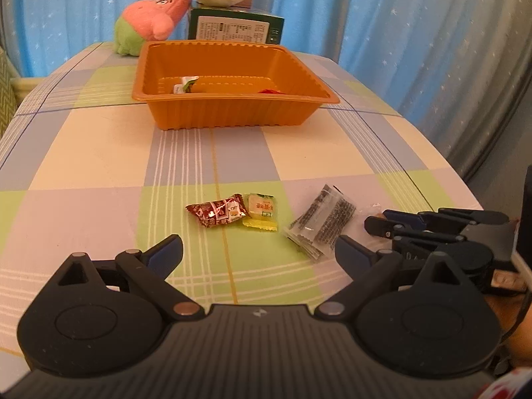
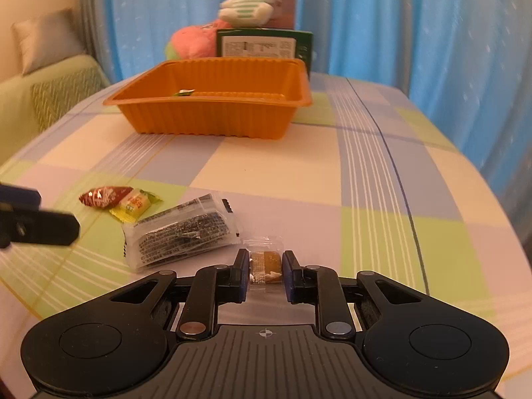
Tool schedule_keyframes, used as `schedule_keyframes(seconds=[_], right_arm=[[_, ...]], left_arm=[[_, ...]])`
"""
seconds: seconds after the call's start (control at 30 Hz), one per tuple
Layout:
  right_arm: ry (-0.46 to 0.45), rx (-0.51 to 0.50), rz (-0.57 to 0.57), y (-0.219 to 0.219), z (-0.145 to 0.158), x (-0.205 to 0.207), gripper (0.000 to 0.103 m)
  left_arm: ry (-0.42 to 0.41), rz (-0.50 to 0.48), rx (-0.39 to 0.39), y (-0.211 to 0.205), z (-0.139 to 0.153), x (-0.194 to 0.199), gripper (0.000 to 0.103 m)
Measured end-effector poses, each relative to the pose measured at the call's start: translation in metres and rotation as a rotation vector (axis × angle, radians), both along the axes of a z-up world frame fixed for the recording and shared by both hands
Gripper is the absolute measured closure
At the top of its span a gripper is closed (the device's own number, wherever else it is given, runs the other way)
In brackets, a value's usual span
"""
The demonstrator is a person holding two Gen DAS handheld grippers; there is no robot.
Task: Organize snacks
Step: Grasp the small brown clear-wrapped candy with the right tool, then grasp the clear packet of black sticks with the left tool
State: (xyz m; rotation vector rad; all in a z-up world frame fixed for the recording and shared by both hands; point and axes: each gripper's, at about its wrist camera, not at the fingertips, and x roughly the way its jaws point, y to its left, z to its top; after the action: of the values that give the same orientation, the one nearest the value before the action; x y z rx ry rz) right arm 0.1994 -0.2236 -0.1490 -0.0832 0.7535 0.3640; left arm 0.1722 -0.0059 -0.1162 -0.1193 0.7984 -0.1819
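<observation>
Clearly, the right gripper point(image 2: 265, 267) is pinching a small clear-wrapped brown snack point(image 2: 265, 263) between its blue pads, low over the checked tablecloth point(image 2: 299, 179); only the right wrist view is showing that grip. From the left wrist view, the right gripper point(image 1: 374, 224) is appearing side-on at the right edge, its contents mostly hidden. The left gripper point(image 1: 259, 252) is hanging with its jaws spread wide and nothing between them, above the near part of the cloth. A red candy point(image 1: 217, 210) and a yellow candy point(image 1: 261, 211) are lying touching, with a clear printed packet point(image 1: 321, 221) just right of them. Farther off, the orange tray point(image 1: 232, 113) is holding a couple of wrapped pieces, better seen from the left wrist.
</observation>
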Motion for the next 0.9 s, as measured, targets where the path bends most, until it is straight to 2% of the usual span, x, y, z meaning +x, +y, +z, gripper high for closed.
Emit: schedule_keyframes(seconds=[0.17,0.23,0.3,0.43,0.5,0.57,0.67,0.77,0.9], right_arm=[[0.028,0.072,-0.118,-0.020,0.006,-0.004,0.082],[0.039,0.072,-0.154,-0.026,0.007,-0.003,0.082],[0.041,0.068,-0.180,-0.029,0.008,-0.003,0.082],[0.040,0.056,-0.208,-0.033,0.008,-0.003,0.082],[0.041,0.053,-0.218,-0.035,0.007,-0.003,0.082],[0.038,0.048,-0.218,-0.035,0.007,-0.004,0.082],[0.029,0.027,-0.209,-0.033,0.006,-0.004,0.081],[0.014,-0.015,-0.192,-0.027,0.004,-0.005,0.081],[0.010,-0.022,-0.188,-0.026,0.003,-0.005,0.081]], left_arm=[[-0.019,-0.090,0.028,-0.013,0.000,0.007,0.014],[-0.035,-0.141,0.046,-0.022,0.000,0.011,0.016],[-0.052,-0.199,0.080,-0.034,0.000,0.016,0.022],[-0.088,-0.321,0.170,-0.059,-0.003,0.025,0.028],[-0.089,-0.376,0.221,-0.070,-0.008,0.031,0.035],[-0.084,-0.414,0.261,-0.078,-0.014,0.037,0.037],[-0.068,-0.443,0.293,-0.085,-0.022,0.045,0.045],[-0.049,-0.452,0.296,-0.086,-0.026,0.050,0.052],[-0.030,-0.449,0.293,-0.086,-0.031,0.051,0.061]])
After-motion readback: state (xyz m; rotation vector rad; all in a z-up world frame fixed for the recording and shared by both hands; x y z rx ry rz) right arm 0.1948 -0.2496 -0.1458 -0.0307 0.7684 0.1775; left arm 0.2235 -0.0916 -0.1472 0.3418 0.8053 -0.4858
